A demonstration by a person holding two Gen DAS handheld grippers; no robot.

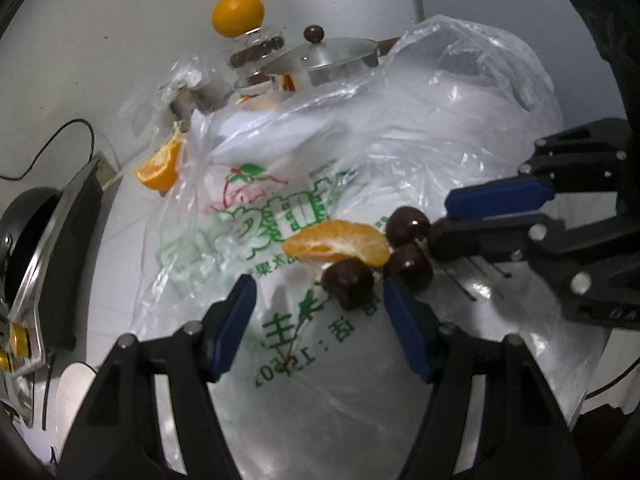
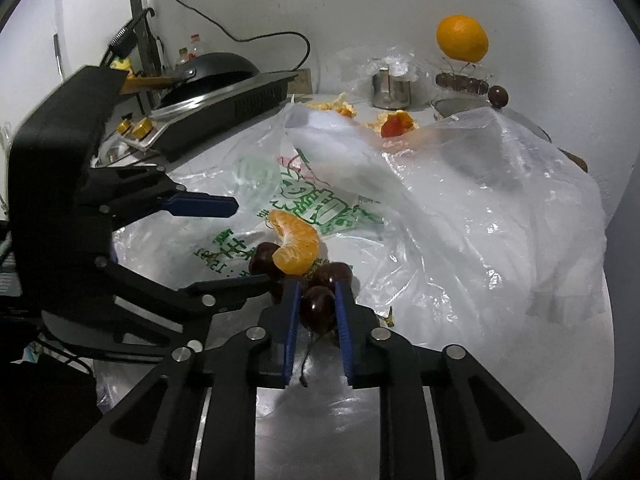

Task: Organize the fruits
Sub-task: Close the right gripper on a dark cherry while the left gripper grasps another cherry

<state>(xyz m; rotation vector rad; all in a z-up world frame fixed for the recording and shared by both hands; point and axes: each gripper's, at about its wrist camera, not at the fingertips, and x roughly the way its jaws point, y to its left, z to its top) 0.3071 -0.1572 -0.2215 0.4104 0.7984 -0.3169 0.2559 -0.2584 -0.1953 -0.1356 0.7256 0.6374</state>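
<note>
A peeled tangerine segment point(image 1: 336, 242) point(image 2: 296, 248) lies on a printed plastic bag point(image 1: 280, 184) point(image 2: 320, 200) beside several dark cherries point(image 1: 408, 220). My right gripper point(image 2: 318, 286) point(image 1: 440, 222) is shut on one cherry point(image 2: 318, 308), whose stem hangs down between the blue pads. My left gripper point(image 1: 320, 308) point(image 2: 252, 242) stands open. Another cherry point(image 1: 348, 282) sits near its fingertips, and neither pad touches it. A whole orange point(image 1: 238, 14) point(image 2: 462, 38) rests on top of a glass stand at the back.
Crumpled clear plastic point(image 1: 460, 112) point(image 2: 480, 200) covers the right side. A lidded steel pot point(image 1: 336, 56), a metal cup point(image 2: 390, 88), orange peels point(image 2: 396, 124) and an orange wedge point(image 1: 160, 168) lie behind. A stove with a black wok point(image 2: 216, 76) stands at the left.
</note>
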